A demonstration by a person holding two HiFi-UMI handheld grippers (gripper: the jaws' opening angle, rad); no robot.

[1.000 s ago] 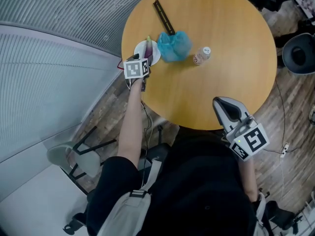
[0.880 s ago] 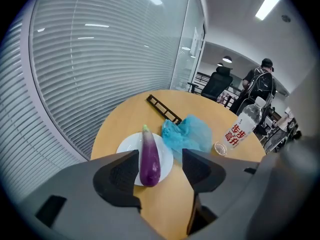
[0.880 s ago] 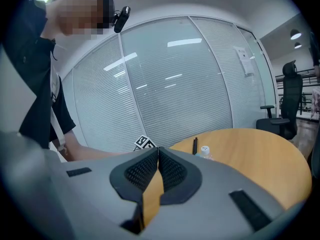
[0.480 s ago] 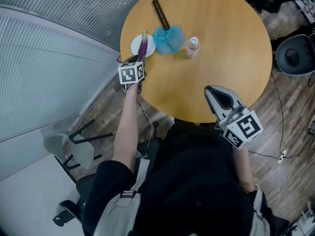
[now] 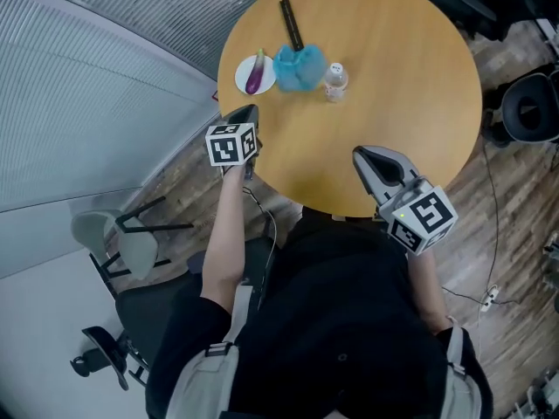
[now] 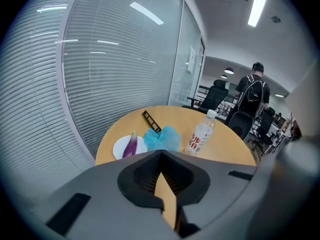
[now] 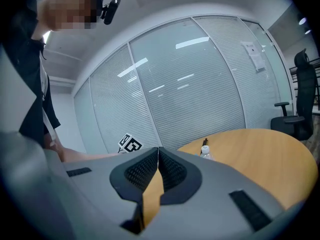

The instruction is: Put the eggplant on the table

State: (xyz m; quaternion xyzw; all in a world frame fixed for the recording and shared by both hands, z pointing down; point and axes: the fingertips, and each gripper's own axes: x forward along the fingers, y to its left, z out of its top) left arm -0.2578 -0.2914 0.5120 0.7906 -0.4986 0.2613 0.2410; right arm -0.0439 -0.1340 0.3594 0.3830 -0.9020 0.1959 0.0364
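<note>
On the table [image 5: 393, 77], I see the eggplant [image 5: 255, 72] lying on a plate [image 5: 244, 85]. The left gripper [image 5: 251, 111] hides the plate's near rim in its own view. Left gripper and right gripper [image 5: 359, 154]: jaws together, empty.

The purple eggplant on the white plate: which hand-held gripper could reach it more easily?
Probably the left. The left hand-held gripper hovers by the round wooden table's edge near the white plate holding the purple eggplant; the right hand-held gripper is farther away. Both are shut and empty.
</note>
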